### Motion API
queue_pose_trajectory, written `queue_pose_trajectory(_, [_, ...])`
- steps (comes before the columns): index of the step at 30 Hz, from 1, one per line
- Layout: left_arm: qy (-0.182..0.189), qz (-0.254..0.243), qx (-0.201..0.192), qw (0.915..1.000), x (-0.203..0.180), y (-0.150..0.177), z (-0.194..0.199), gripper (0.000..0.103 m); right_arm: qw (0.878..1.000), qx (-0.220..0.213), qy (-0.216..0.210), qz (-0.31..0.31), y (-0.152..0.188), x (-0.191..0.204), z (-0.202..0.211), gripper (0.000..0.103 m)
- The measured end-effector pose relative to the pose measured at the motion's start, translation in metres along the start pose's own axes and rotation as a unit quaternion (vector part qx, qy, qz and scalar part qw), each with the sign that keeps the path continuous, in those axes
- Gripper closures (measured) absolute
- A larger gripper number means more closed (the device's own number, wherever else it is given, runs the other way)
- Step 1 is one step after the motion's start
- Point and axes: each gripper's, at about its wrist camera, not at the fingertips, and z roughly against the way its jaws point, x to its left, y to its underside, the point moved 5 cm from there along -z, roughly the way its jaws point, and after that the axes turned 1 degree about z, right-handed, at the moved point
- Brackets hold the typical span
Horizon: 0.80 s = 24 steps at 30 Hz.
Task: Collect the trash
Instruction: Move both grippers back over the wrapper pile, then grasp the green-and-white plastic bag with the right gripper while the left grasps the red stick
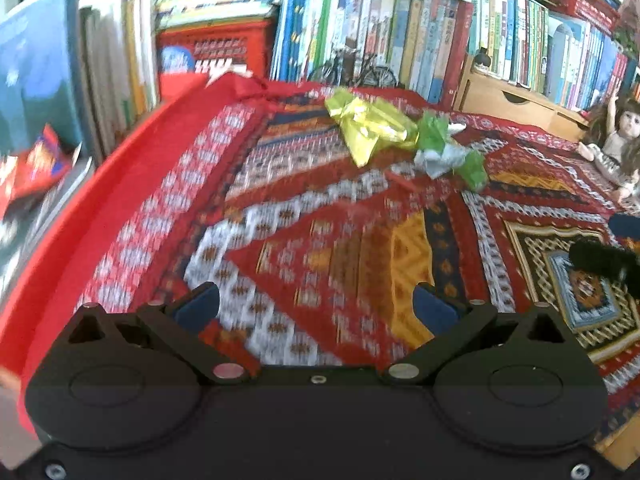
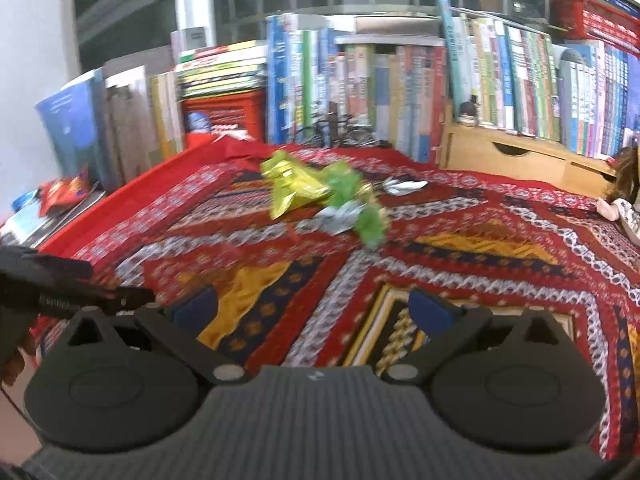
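progress: we judge collecting not begun | left hand-held gripper [image 1: 316, 308] spread wide, holding nothing | right hand-held gripper [image 2: 314, 306] likewise wide, nothing between its fingers | yellow wrapper [image 1: 368, 128] and green-and-silver wrapper [image 1: 448, 152] lie touching on the patterned tabletop [image 1: 320, 240], near the books [image 1: 400, 36], well ahead of us | no bin visible

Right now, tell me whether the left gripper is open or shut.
Open. In the left wrist view the left gripper has its two blue pads wide apart, with only the patterned cloth showing between them.
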Motion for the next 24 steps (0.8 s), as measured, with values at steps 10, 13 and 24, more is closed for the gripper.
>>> queue_pose_trajectory(10, [0.004, -0.102, -0.048, 0.9936, -0.033, -0.041, -0.062, 0.000, 1.000, -0.005, -0.002, 0.023, -0.042, -0.038, -0.062, 0.000])
queue_pose_trajectory(13, [0.008, -0.088, -0.031, 0.9956, -0.033, -0.048, -0.083, 0.001, 1.000, 0.006, 0.005, 0.022, -0.048, -0.044, -0.086, 0.000])
queue_pose_trajectory(24, [0.047, -0.086, 0.013, 0.9951, -0.031, -0.049, -0.120, 0.010, 0.996, 0.035, -0.049, 0.064, -0.059, -0.035, -0.157, 0.026])
